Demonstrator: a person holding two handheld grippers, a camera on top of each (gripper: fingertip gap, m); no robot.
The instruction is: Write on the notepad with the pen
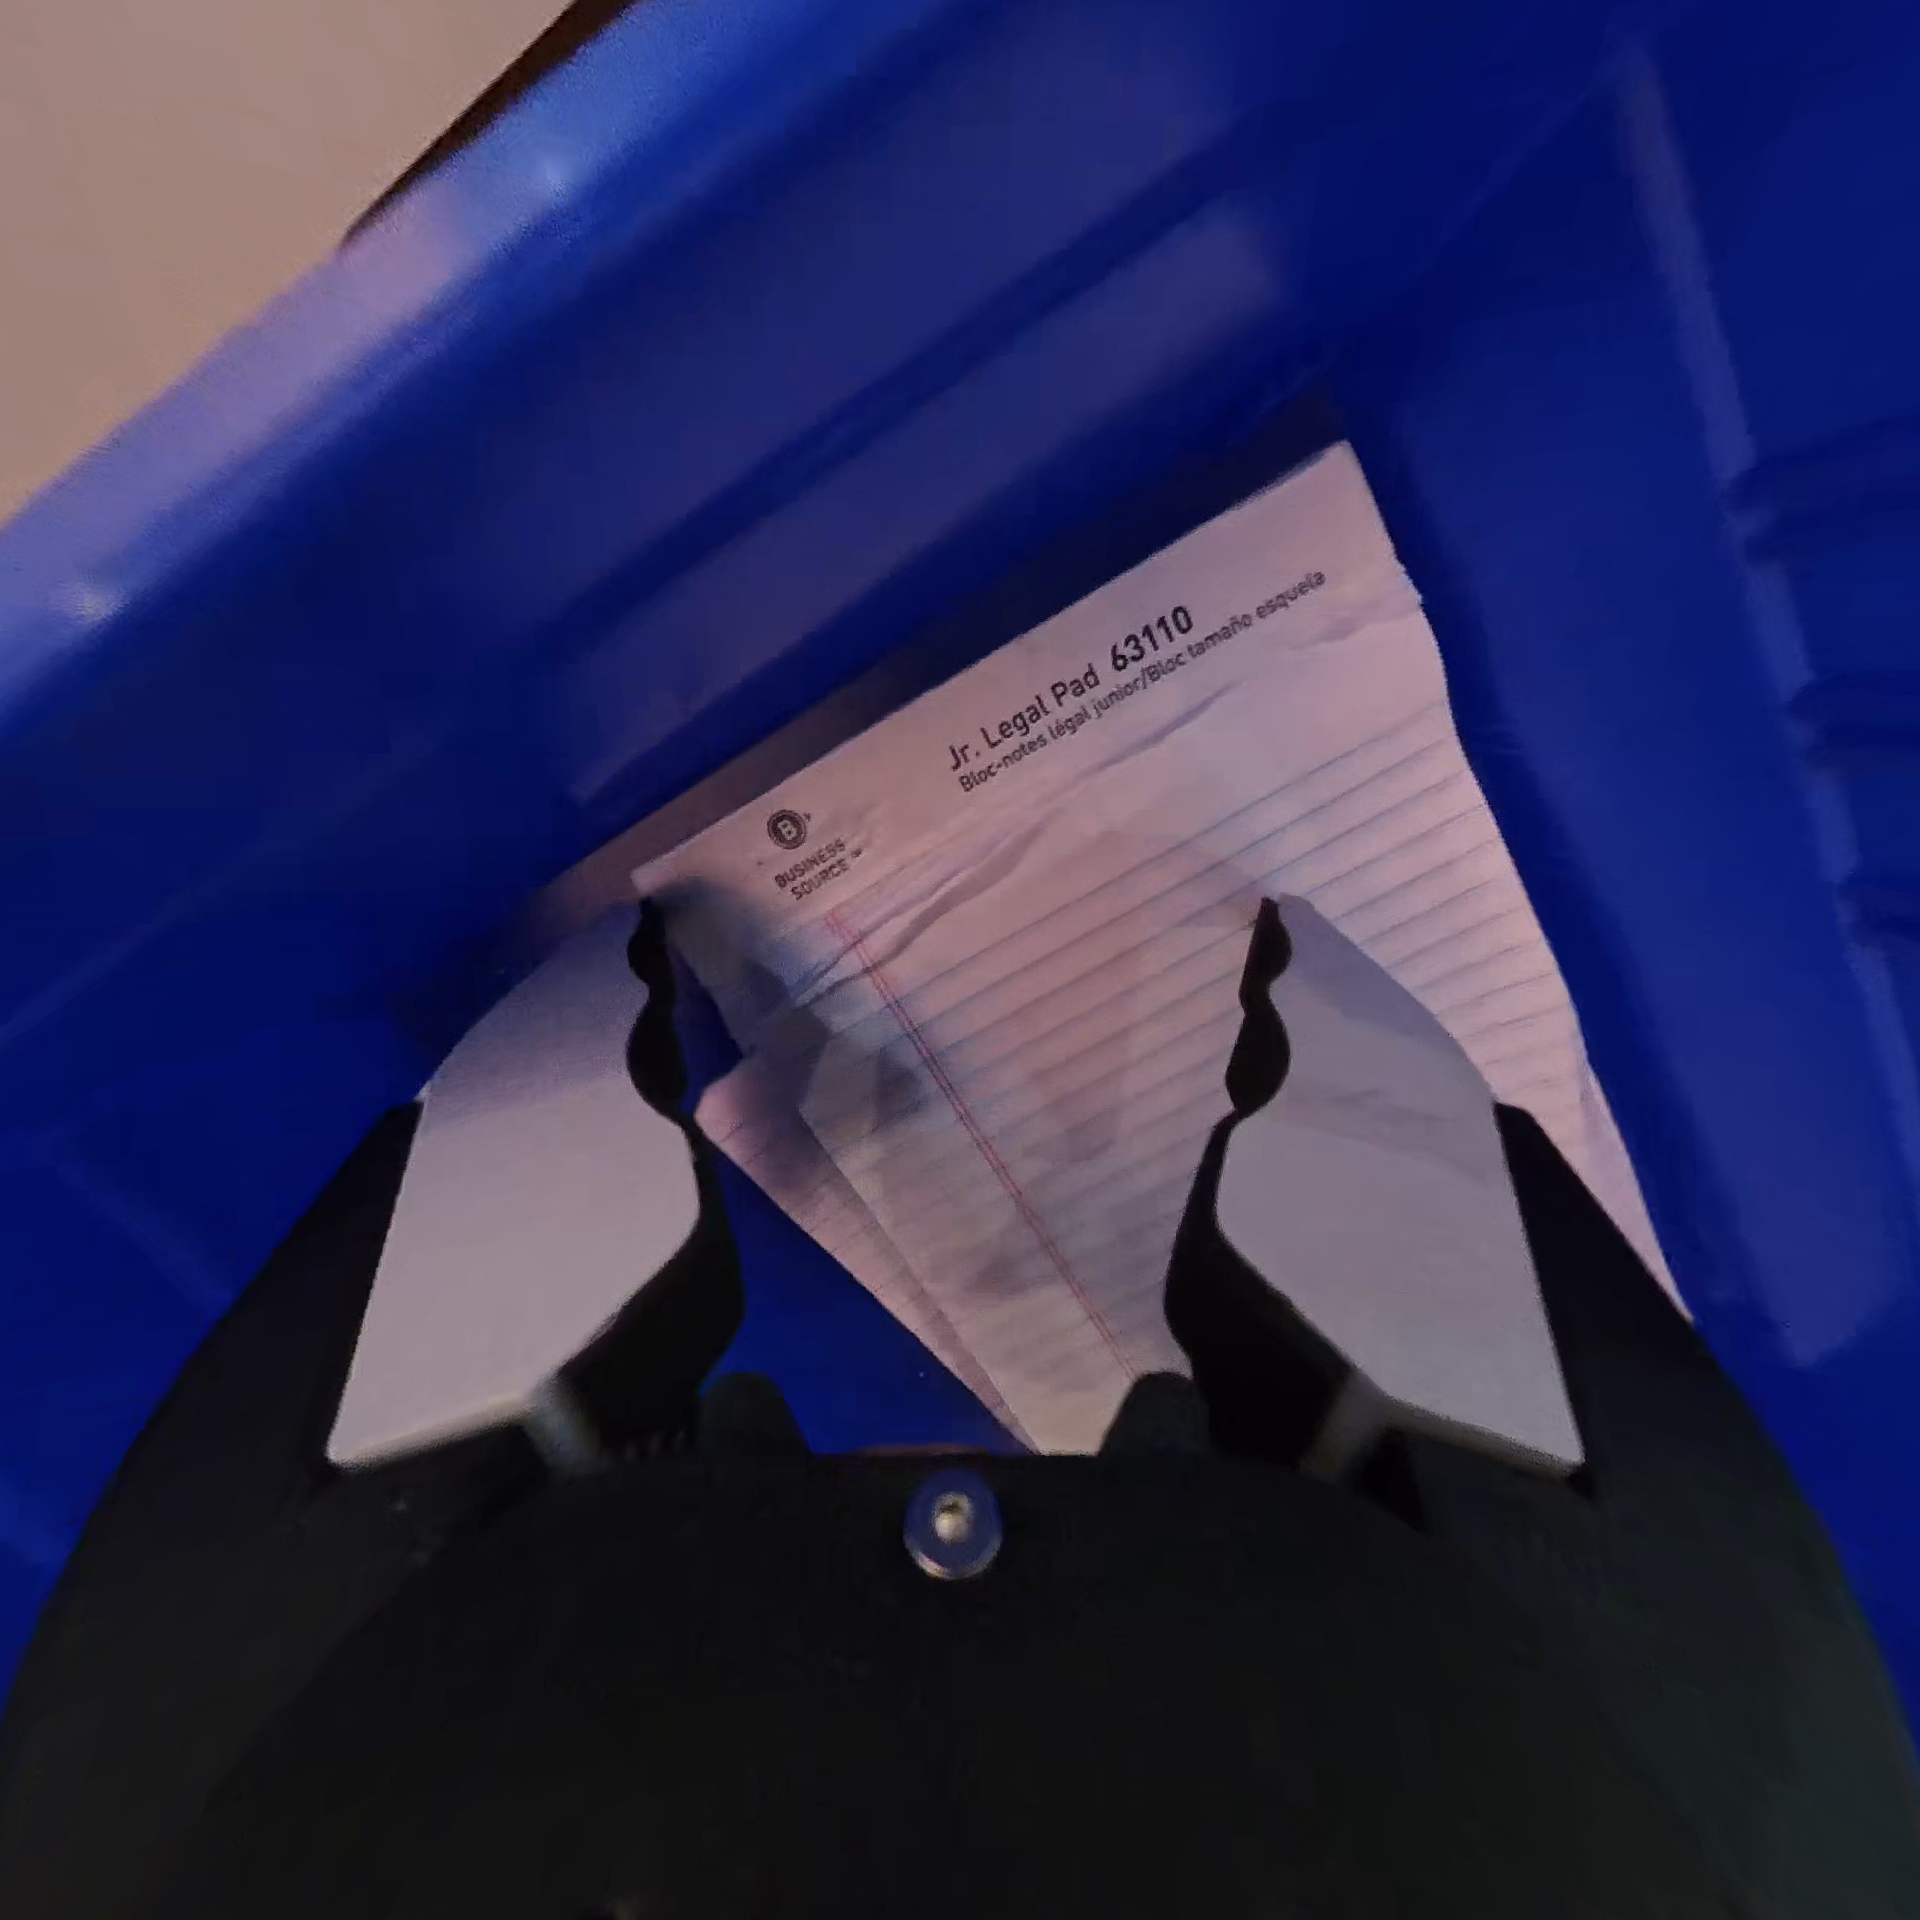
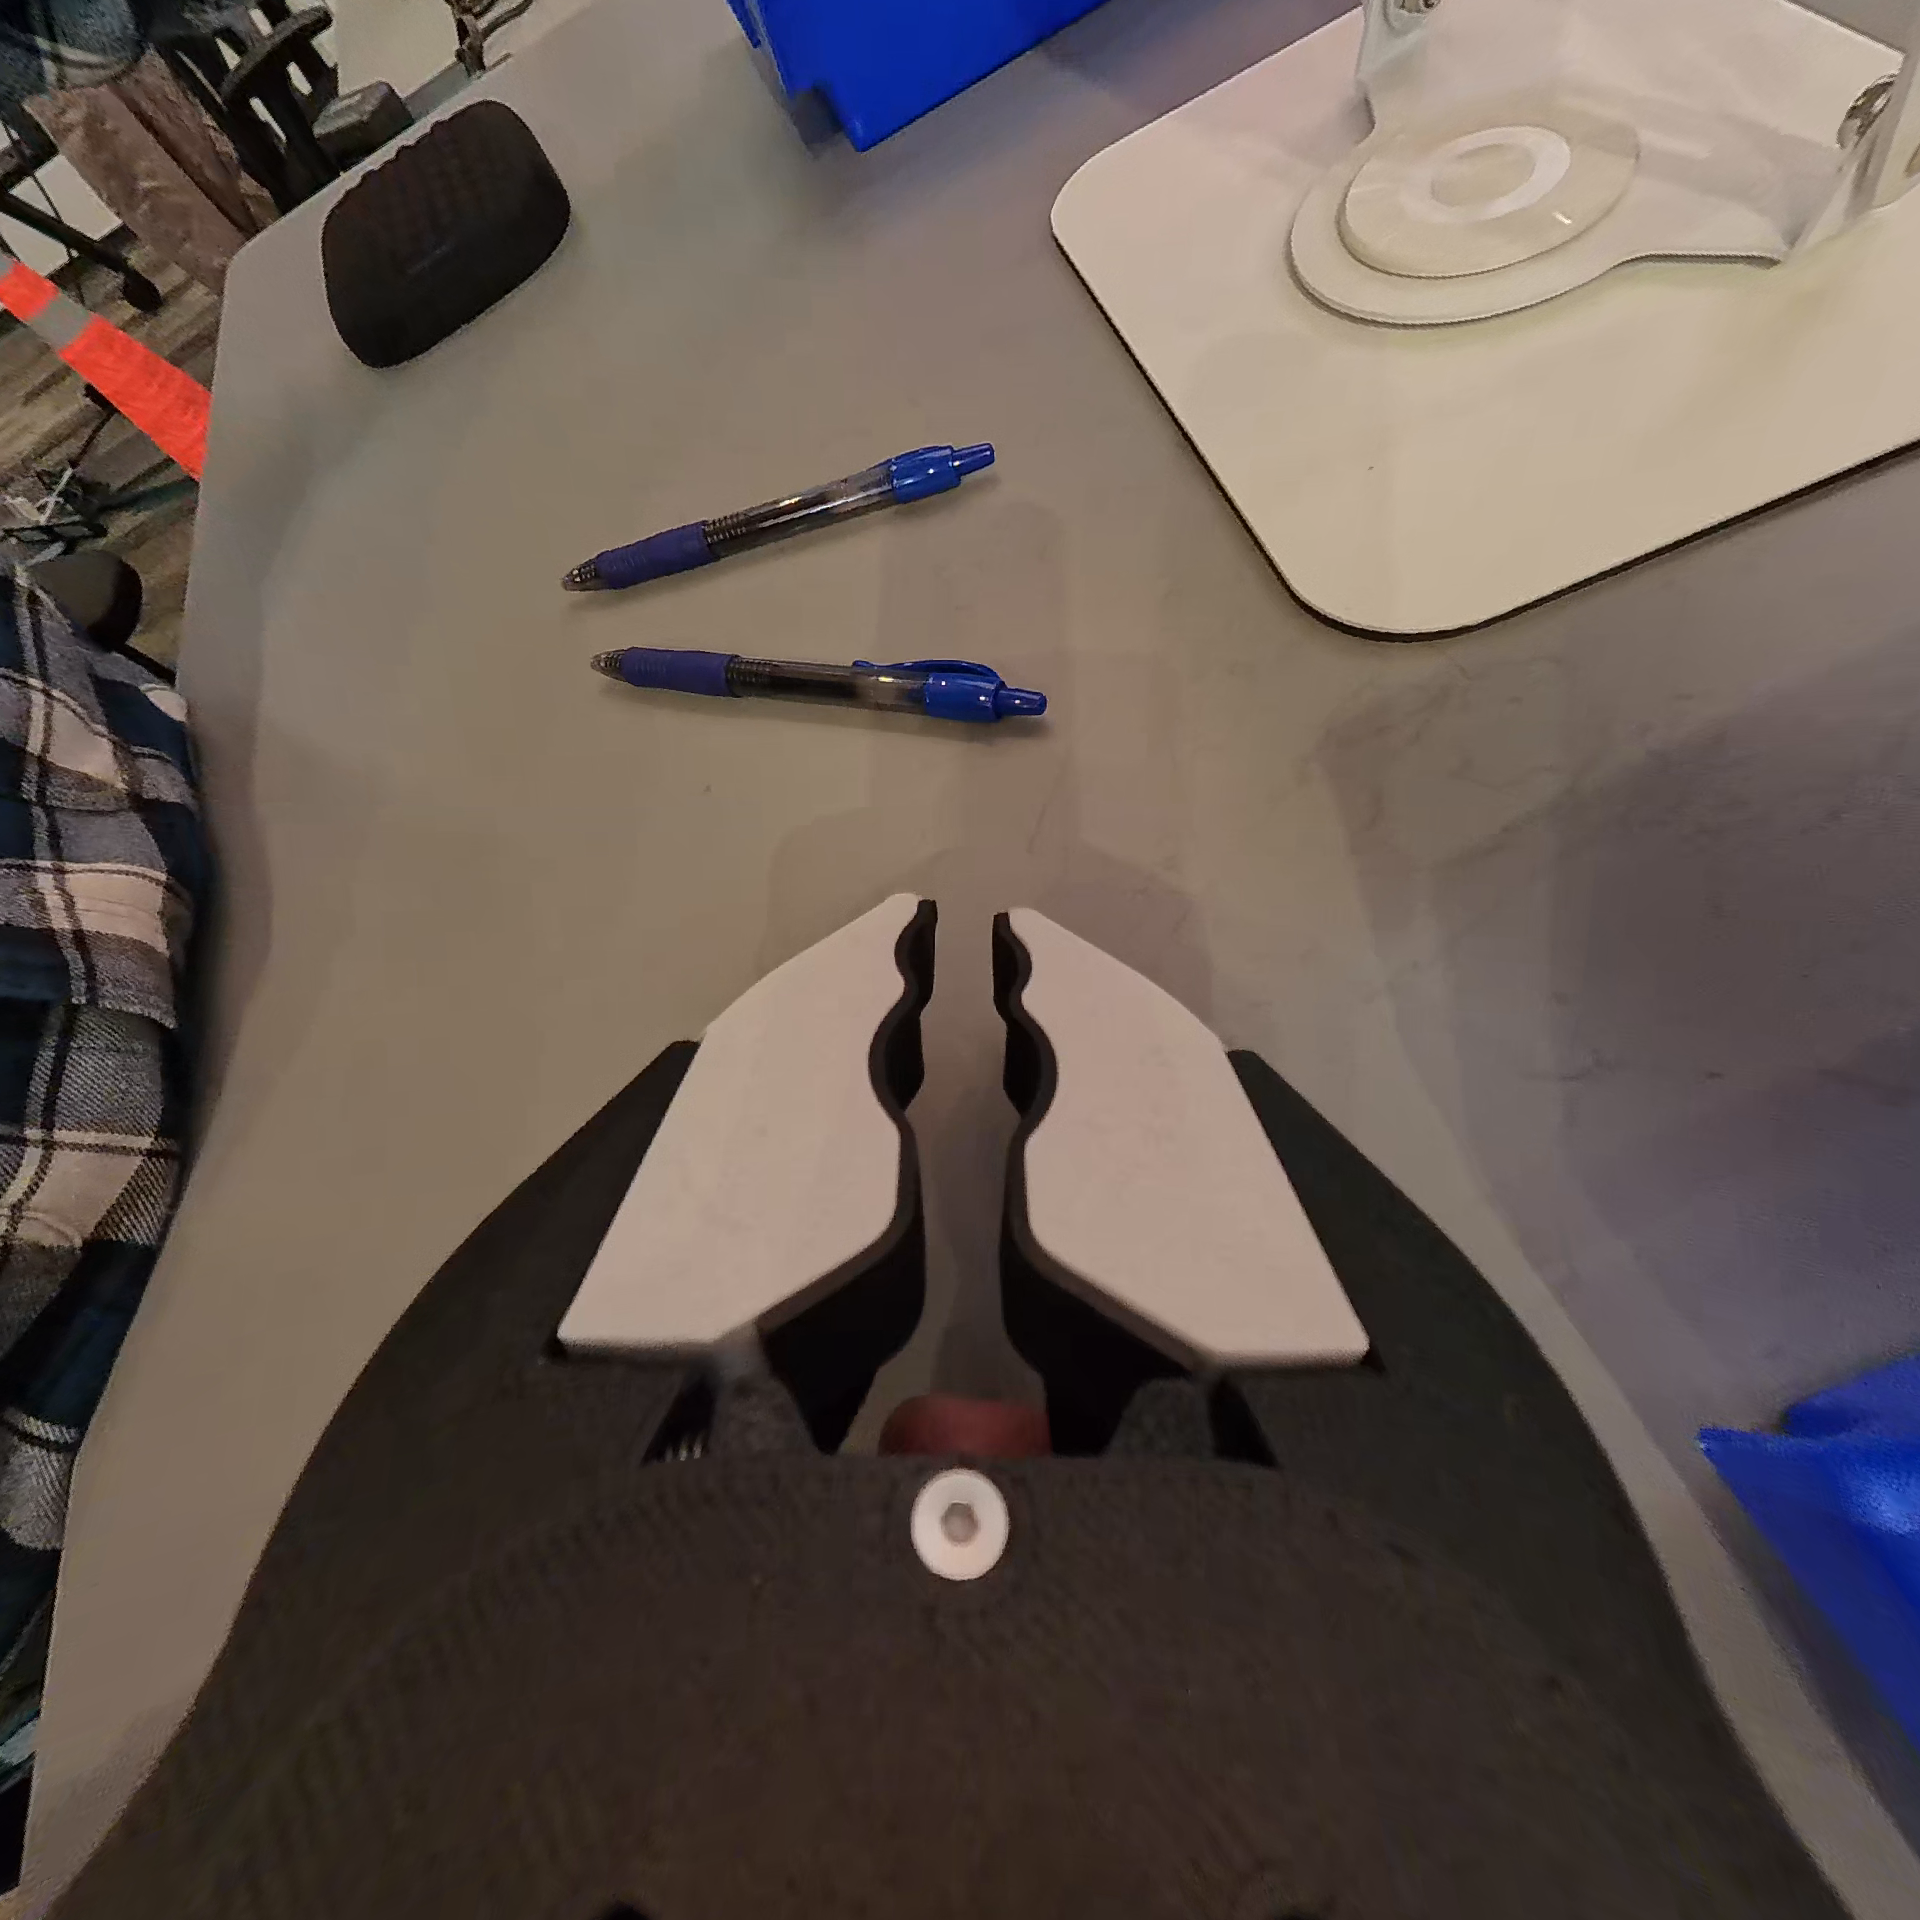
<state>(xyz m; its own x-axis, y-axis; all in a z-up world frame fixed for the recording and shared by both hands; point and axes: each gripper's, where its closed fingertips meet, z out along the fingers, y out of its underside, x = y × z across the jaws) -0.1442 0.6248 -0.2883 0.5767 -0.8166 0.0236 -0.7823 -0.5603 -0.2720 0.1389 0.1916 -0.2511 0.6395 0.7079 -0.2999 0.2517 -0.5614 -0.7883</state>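
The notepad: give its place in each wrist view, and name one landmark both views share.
Left wrist view: the notepad lies at the centre, inside the blue bin, beyond the left gripper's wide-spread fingers.
Right wrist view: not in it; only two pens on the grey table.
Shared landmark: blue plastic, probably the same bin, shows at the top edge.

Blk grippers point(image 2: 964, 920), white fingers point(image 2: 790, 1122), plaid sleeve point(image 2: 83, 831)

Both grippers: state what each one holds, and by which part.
Nothing is held. The left gripper stands wide open over the notepad in the blue bin; the right gripper, slightly parted, is empty.
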